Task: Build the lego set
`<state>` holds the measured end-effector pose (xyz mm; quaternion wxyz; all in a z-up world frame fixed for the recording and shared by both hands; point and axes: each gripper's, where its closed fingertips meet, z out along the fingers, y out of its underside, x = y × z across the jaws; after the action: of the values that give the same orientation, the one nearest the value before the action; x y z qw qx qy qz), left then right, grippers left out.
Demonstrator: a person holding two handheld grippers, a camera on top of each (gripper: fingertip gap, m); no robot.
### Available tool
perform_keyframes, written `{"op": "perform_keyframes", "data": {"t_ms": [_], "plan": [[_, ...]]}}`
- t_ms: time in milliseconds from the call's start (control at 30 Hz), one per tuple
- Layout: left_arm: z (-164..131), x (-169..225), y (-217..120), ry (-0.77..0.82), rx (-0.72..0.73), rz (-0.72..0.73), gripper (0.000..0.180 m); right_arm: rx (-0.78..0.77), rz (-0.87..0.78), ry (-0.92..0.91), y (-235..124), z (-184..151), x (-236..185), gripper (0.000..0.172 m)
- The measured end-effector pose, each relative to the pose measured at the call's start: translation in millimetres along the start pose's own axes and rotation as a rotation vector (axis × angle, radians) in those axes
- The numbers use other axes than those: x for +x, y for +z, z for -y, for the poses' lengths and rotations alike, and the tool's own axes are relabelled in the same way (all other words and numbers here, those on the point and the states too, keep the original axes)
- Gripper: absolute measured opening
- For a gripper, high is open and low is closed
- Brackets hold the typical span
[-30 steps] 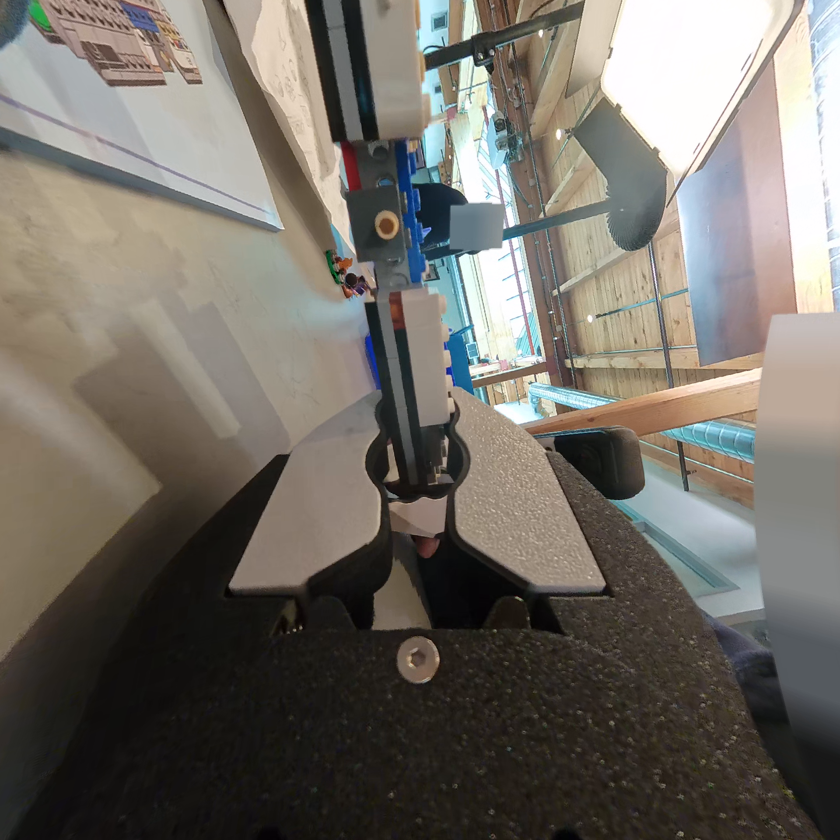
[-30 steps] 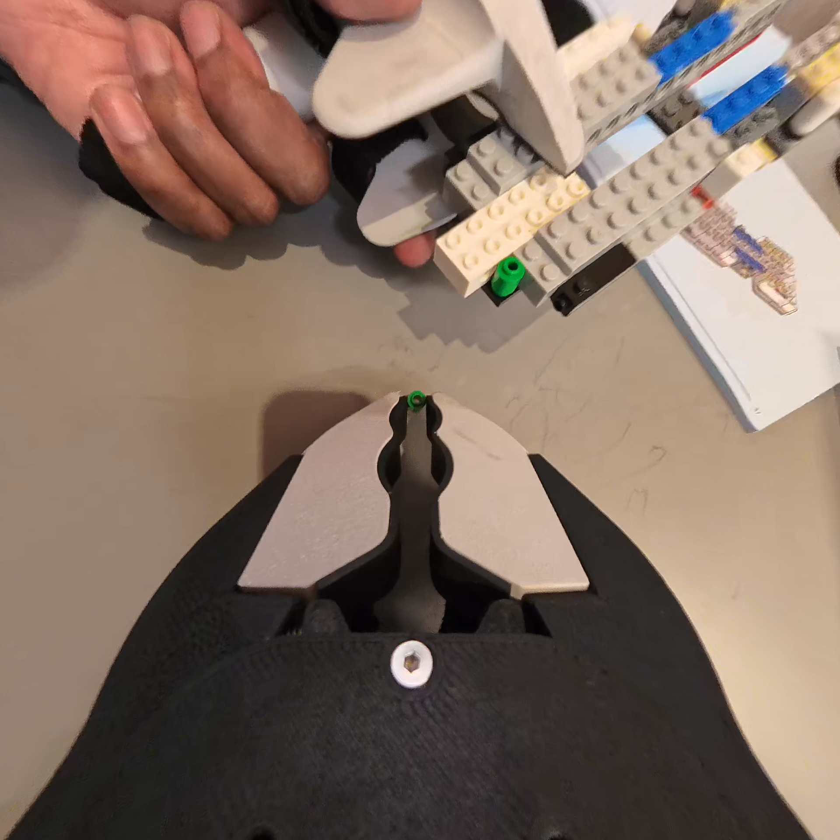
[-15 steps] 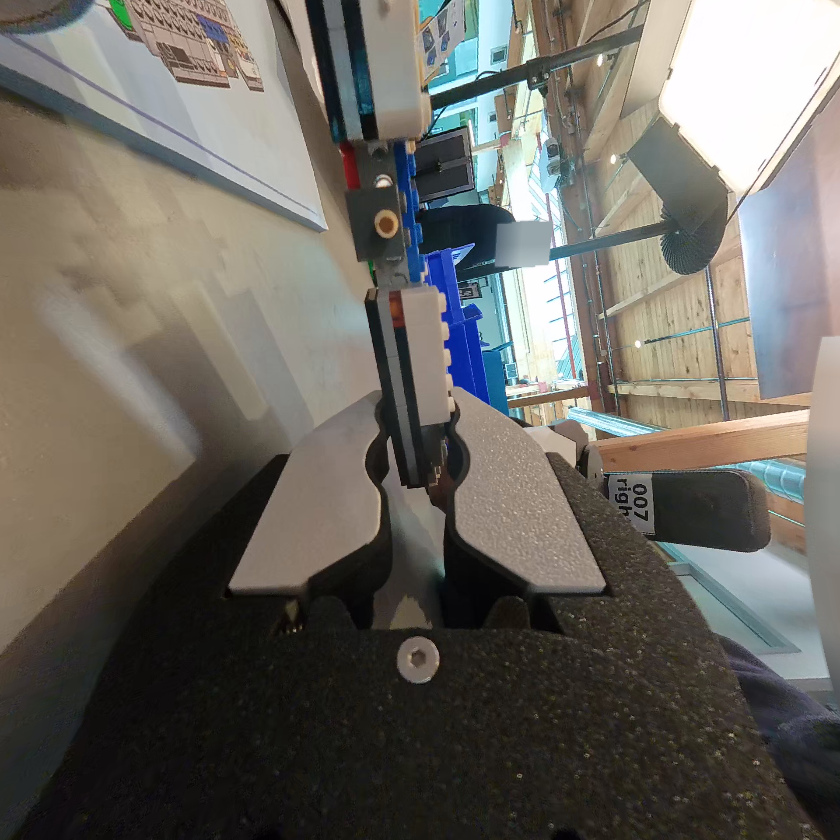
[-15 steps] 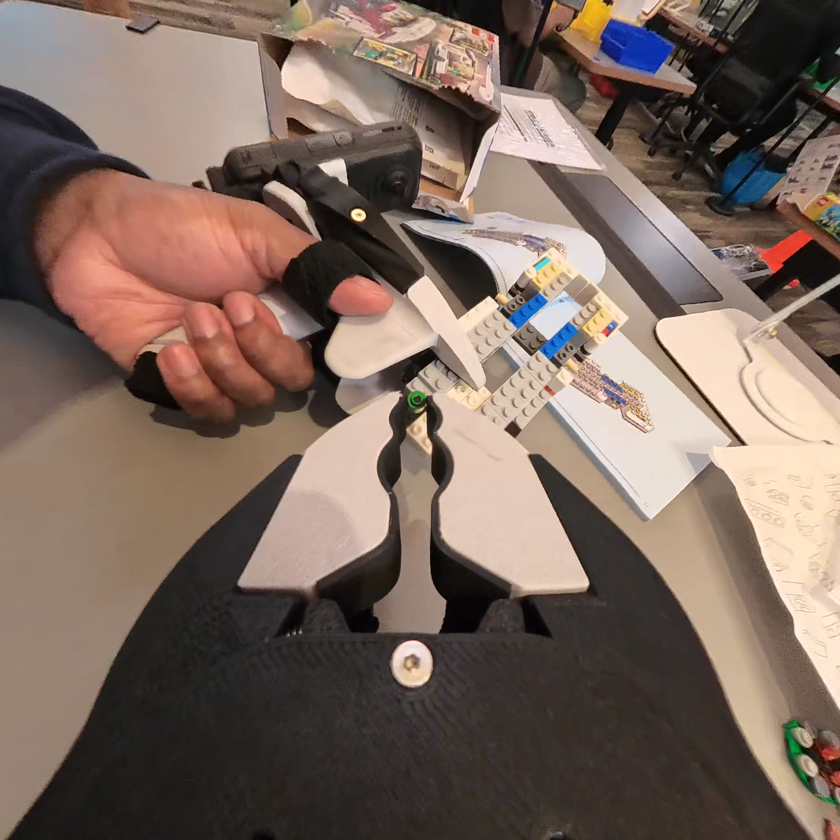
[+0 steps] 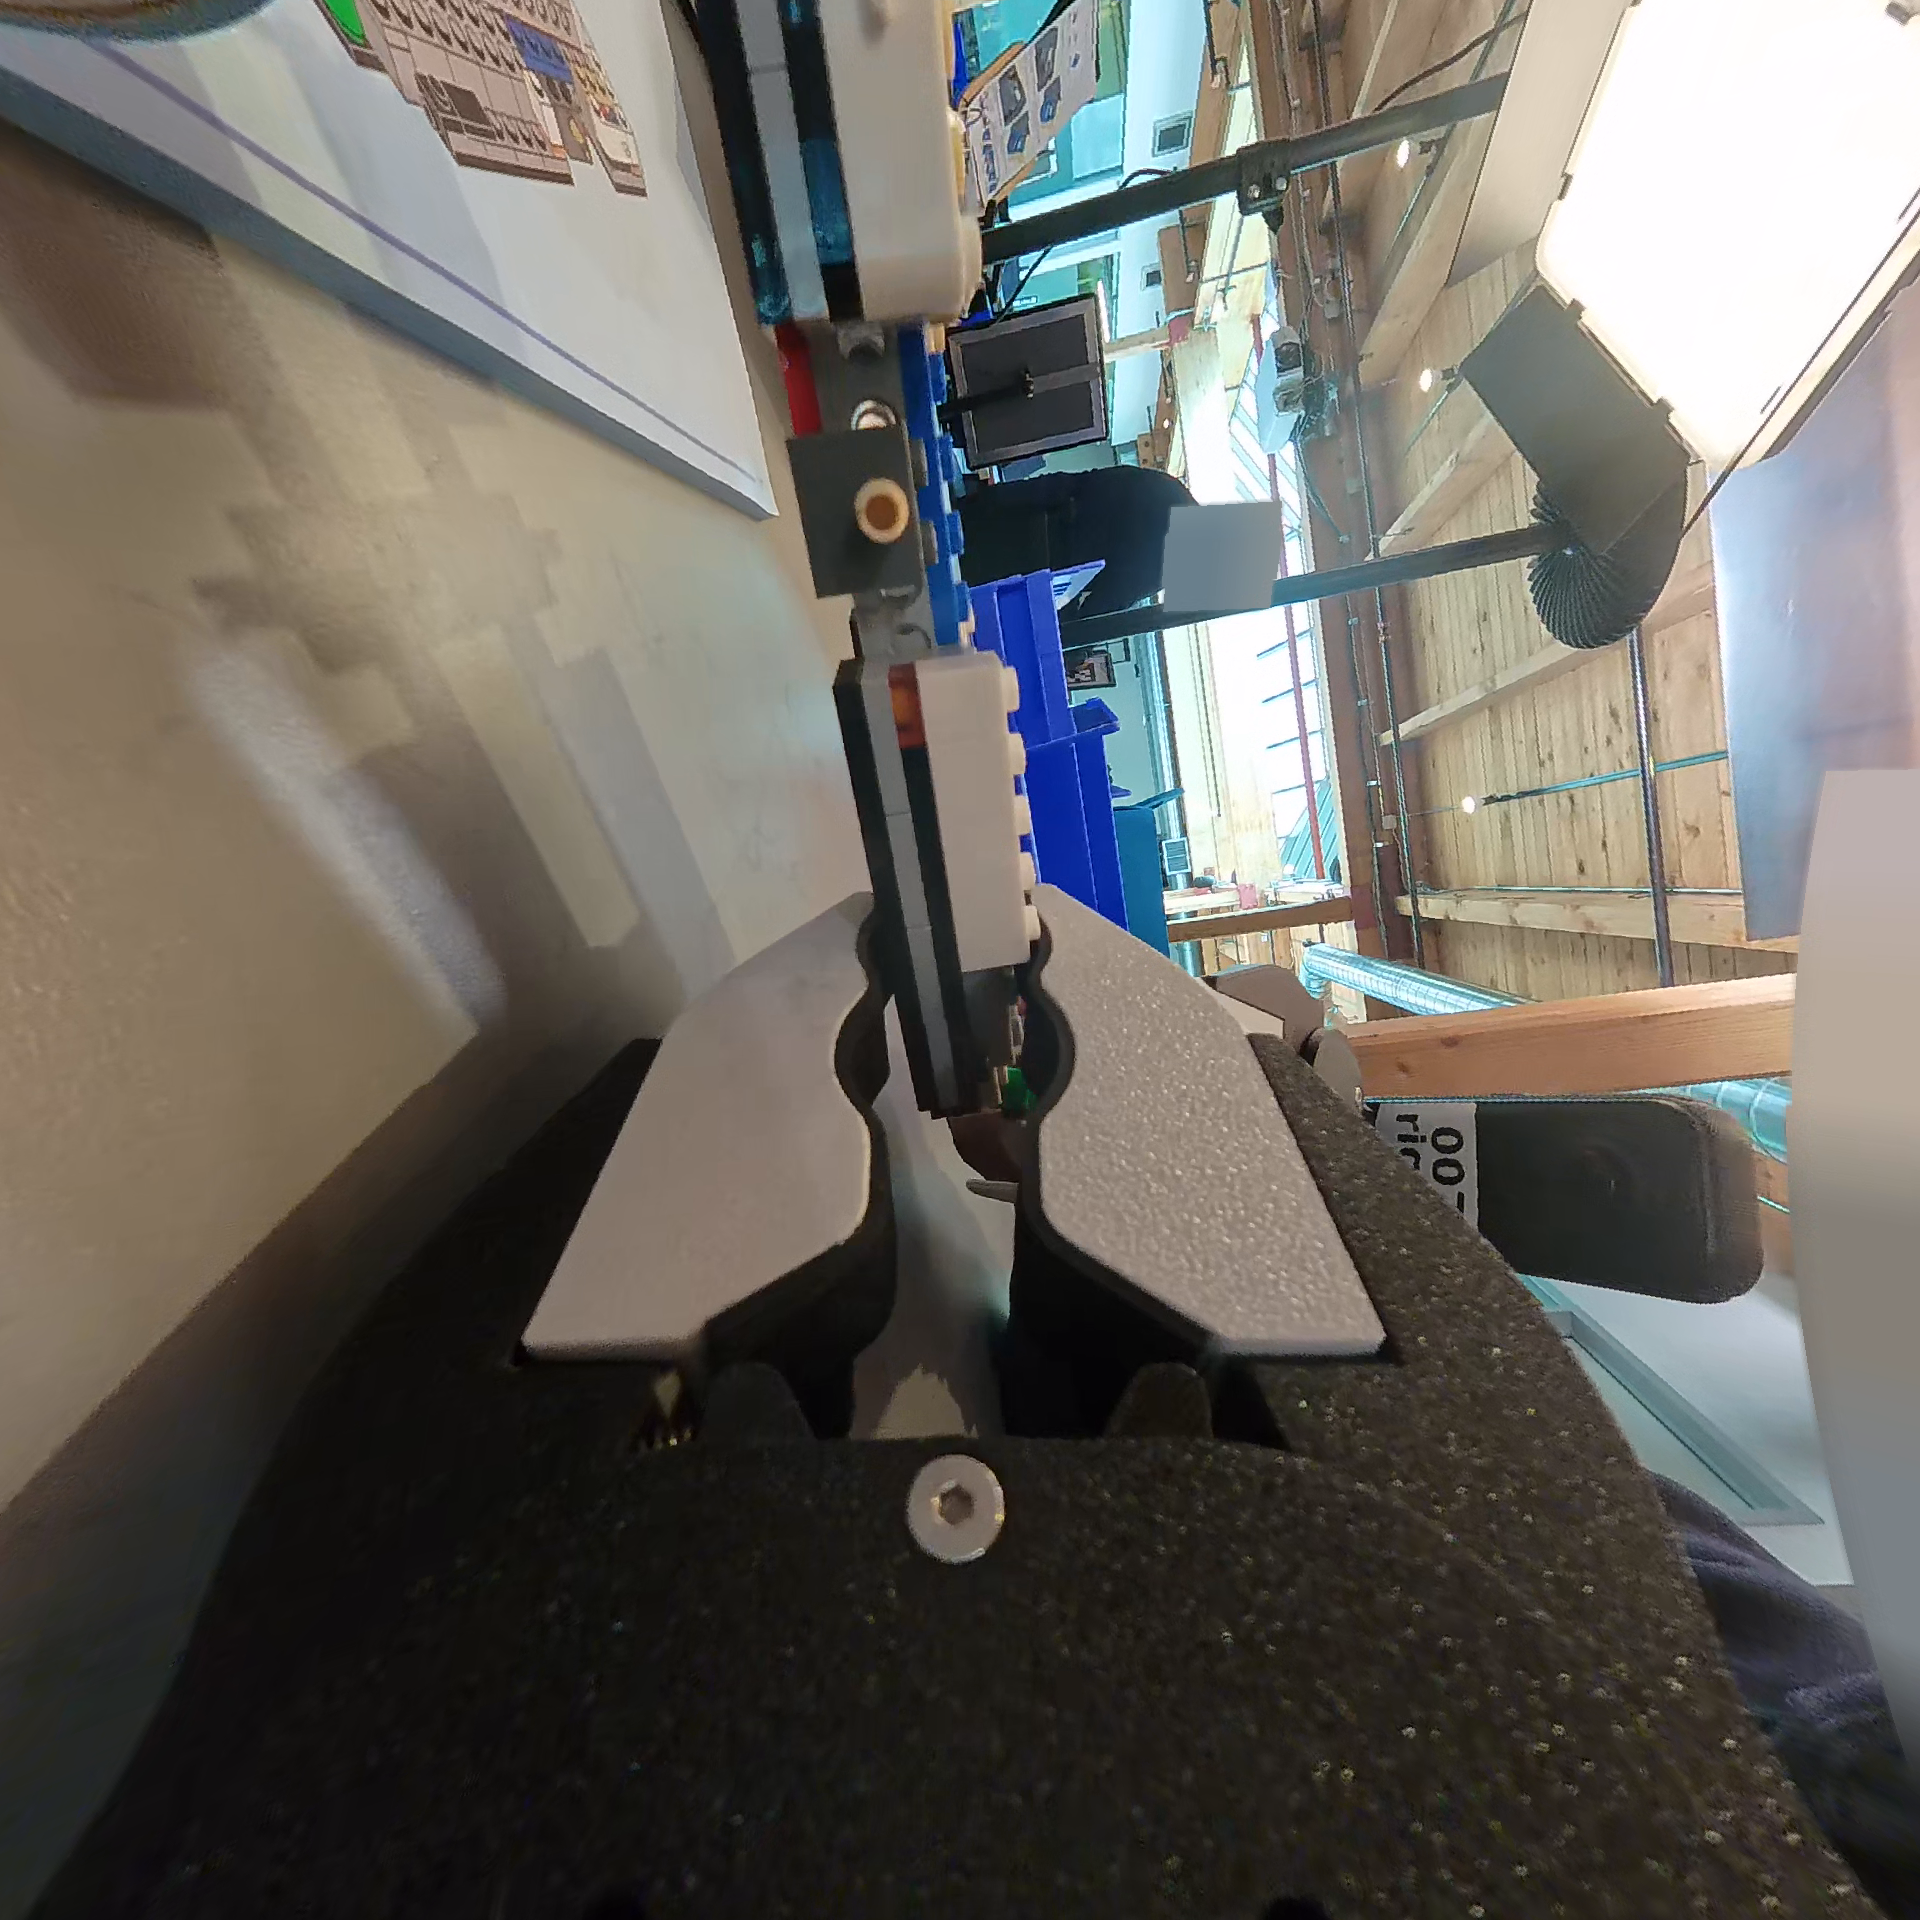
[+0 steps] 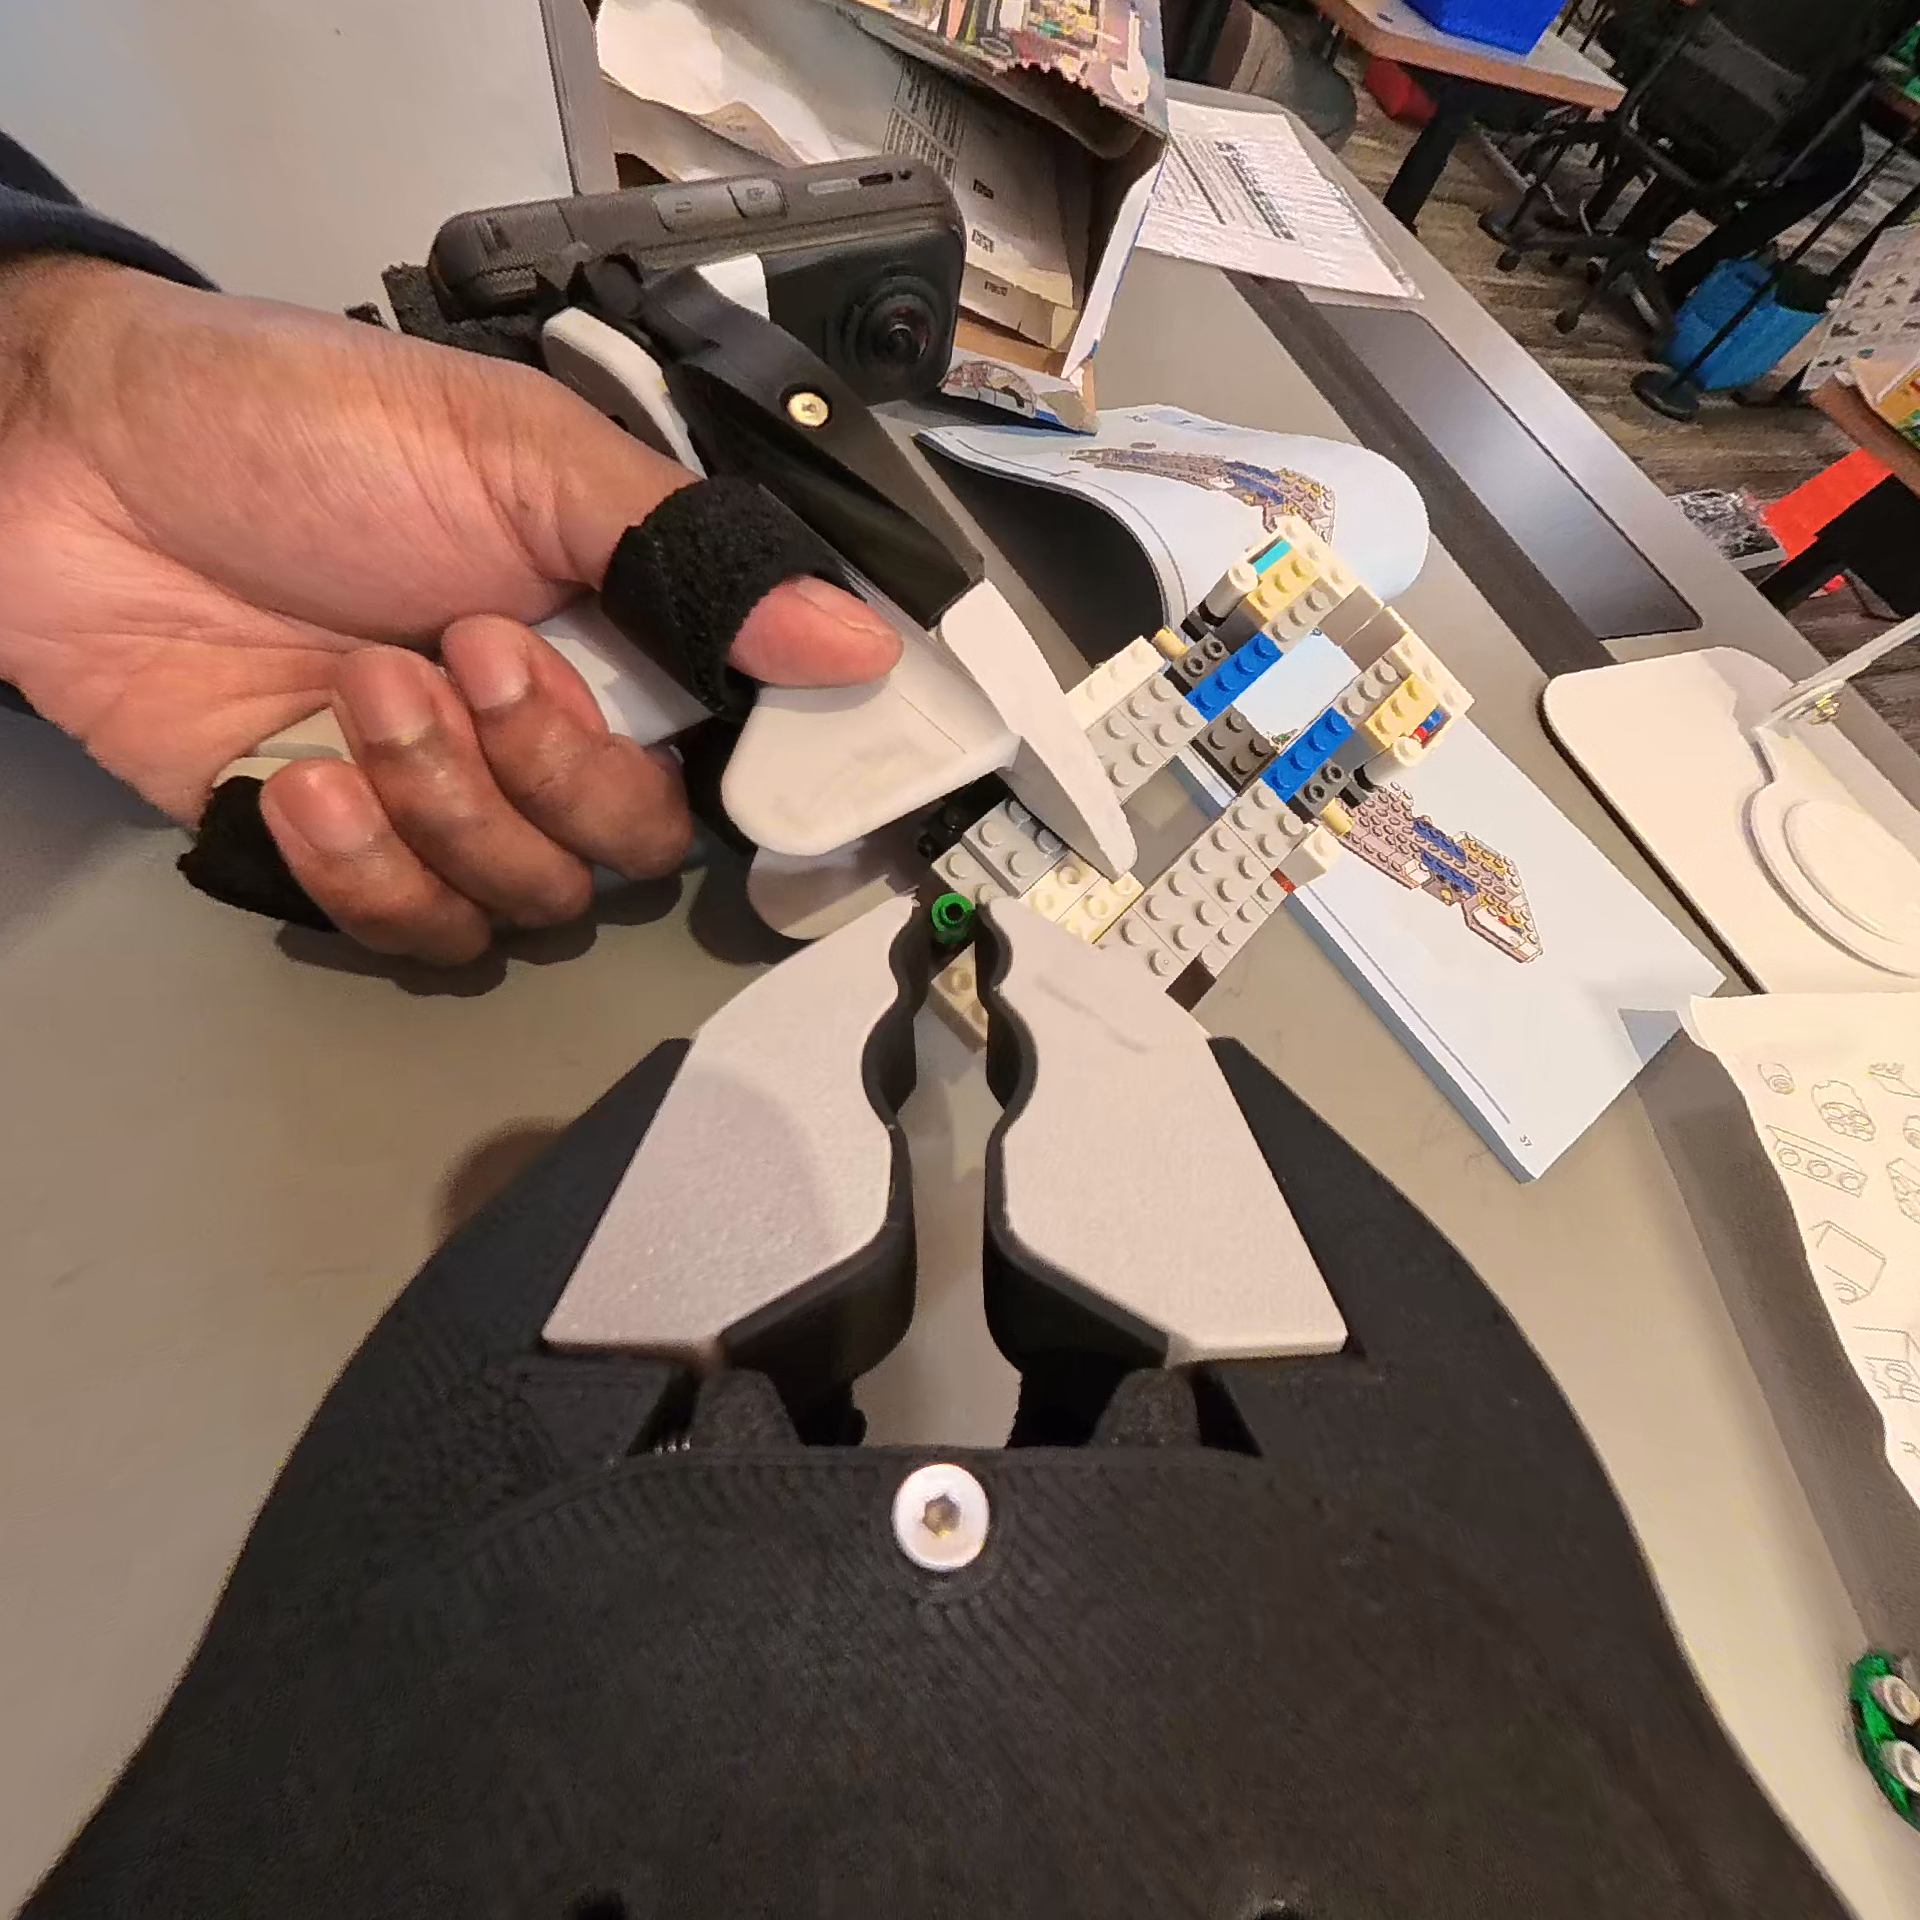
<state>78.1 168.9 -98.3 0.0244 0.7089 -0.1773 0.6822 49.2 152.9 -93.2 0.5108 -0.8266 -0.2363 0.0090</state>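
My left gripper is shut on the near end of a brick model of grey, white, black and blue bricks, held edge-on above the grey table. In the right wrist view a hand holds that left gripper, clamped on the model. My right gripper is shut on a small green round piece and holds it right against the model's near corner. A green bit shows at the model's near end between my left fingers.
An open instruction booklet lies under the model; it also shows in the left wrist view. A torn cardboard box stands behind. A white pad, a parts sheet and loose green pieces lie at the right. Less than 4 cm separates the two grippers' tips.
My right gripper has tilted up and moved in, bringing the green piece from over the bare table to the model's near corner. The left gripper keeps its hold on the model.
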Motion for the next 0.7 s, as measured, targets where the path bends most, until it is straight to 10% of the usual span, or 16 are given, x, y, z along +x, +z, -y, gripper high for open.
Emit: {"op": "perform_keyframes", "data": {"t_ms": [700], "plan": [[1.8,-2.1,-1.3,-0.019,0.007,0.007,0.021,-0.005,-0.042,-0.039,1.3,-3.0,2.8,0.016]]}}
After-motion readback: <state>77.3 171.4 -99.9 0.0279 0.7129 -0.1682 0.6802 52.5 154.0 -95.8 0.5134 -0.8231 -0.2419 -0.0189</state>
